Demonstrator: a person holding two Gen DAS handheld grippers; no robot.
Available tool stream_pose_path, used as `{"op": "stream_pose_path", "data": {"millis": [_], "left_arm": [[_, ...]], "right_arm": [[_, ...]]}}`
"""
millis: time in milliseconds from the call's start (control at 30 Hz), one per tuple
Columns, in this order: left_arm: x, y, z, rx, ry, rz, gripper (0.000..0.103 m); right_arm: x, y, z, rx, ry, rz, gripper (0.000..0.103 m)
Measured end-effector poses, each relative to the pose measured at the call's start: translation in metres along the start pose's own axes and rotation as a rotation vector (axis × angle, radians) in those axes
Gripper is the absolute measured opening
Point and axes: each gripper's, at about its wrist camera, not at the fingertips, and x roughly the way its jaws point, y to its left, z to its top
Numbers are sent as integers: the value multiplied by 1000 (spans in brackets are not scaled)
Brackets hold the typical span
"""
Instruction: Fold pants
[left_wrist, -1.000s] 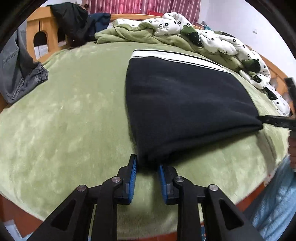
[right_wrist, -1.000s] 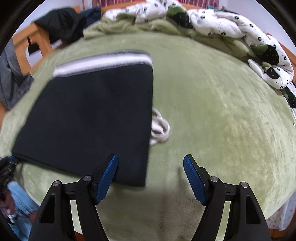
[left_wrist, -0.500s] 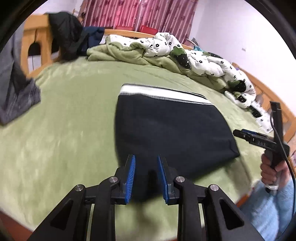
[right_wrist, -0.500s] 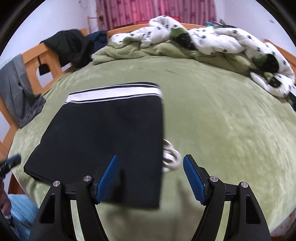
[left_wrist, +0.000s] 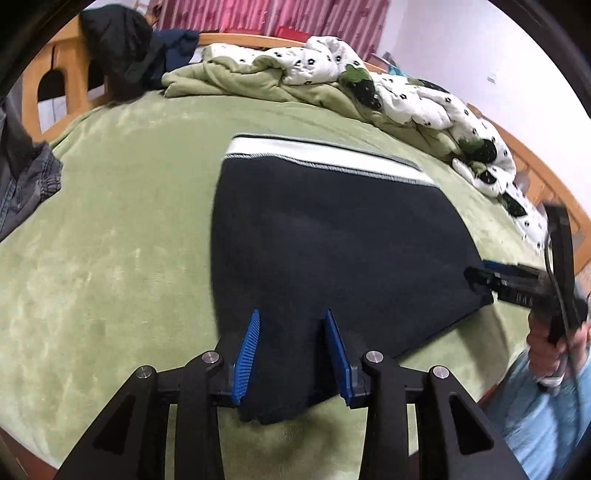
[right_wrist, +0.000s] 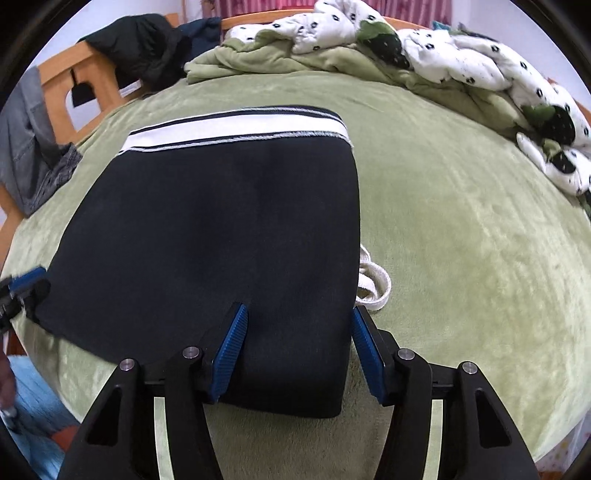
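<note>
The folded black pants (left_wrist: 332, 236) lie flat on the green bed, white-striped waistband (left_wrist: 325, 157) at the far side. My left gripper (left_wrist: 291, 343) is open, its blue pads either side of the near left corner of the pants. My right gripper (right_wrist: 297, 339) is open over the near right corner of the pants (right_wrist: 221, 236). A white drawstring (right_wrist: 373, 284) pokes out from the pants' right edge. The right gripper also shows in the left wrist view (left_wrist: 480, 275), and the left gripper at the left edge of the right wrist view (right_wrist: 22, 284).
The green blanket (left_wrist: 110, 240) covers the bed. A rumpled green and white spotted quilt (left_wrist: 369, 85) lies along the far side. Dark jackets (left_wrist: 122, 48) hang on the wooden headboard (left_wrist: 66, 74). Grey jeans (left_wrist: 22, 184) hang at the left. The bed's front edge is close.
Both grippers have moved forward over the near corners of the pants. The left jaws have opened wider. The right jaws have narrowed but stay open.
</note>
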Motion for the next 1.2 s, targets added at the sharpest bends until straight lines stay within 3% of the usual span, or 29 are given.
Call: {"op": "stream_pose_path", "data": {"millis": [133, 267, 333, 433, 500, 600, 667, 733, 800, 900, 1200], "left_arm": [[-8, -5, 39, 0, 5, 63, 35], [-1, -11, 85, -41, -41, 30, 38], [10, -15, 103, -27, -56, 49, 38], [30, -20, 128, -35, -75, 40, 38], [46, -23, 140, -22, -71, 31, 38], [74, -29, 144, 45, -68, 47, 38], [97, -26, 142, 29, -46, 62, 38], [118, -21, 144, 7, 13, 71, 37], [131, -15, 146, -24, 18, 71, 37], [138, -13, 153, -56, 19, 63, 38], [145, -9, 152, -32, 19, 46, 38]], "right_arm": [[-28, -4, 11, 22, -120, 15, 56], [-43, -4, 39, 33, -208, 2, 58], [-44, -4, 58, 41, -231, 6, 58], [-37, 1, 93, 24, -258, 31, 58], [-27, 4, 113, 2, -287, -9, 58], [5, 3, 135, 0, -224, -20, 56], [45, -1, 137, 10, -114, 22, 44], [72, -1, 127, -15, -83, -19, 43], [73, 7, 121, -67, -148, -61, 46], [76, 15, 125, -78, -147, -98, 48], [82, 2, 125, -20, -150, -43, 56]]}}
